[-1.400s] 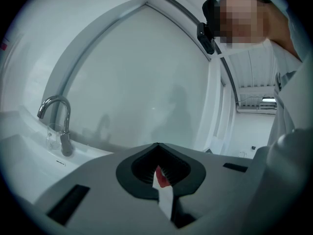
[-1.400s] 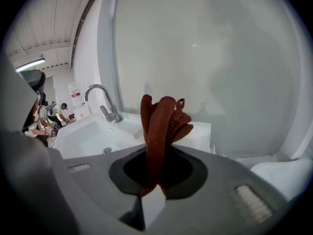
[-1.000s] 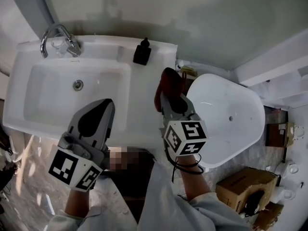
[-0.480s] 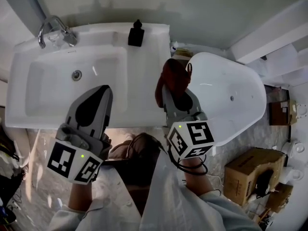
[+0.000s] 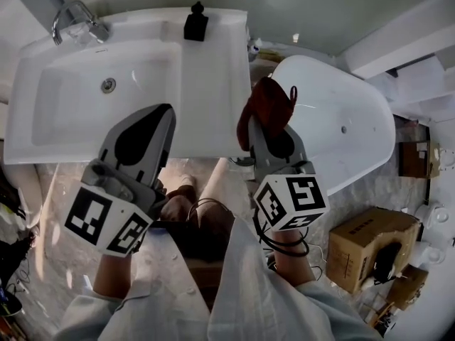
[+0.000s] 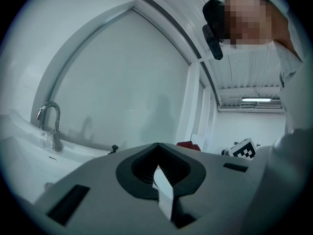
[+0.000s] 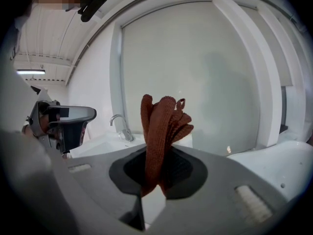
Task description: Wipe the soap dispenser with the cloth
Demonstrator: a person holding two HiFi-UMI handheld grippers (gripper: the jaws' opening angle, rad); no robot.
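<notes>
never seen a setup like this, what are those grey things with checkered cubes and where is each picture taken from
A person holds two two-jaw grippers; the cubes are part of them. One picture comes from a head camera looking down; the other two ride on the grippers, looking along their jaws. Below is a white sink with a faucet and a black soap dispenser on its back edge. The right gripper is shut on a reddish-brown cloth. The left gripper is shut and empty.
</notes>
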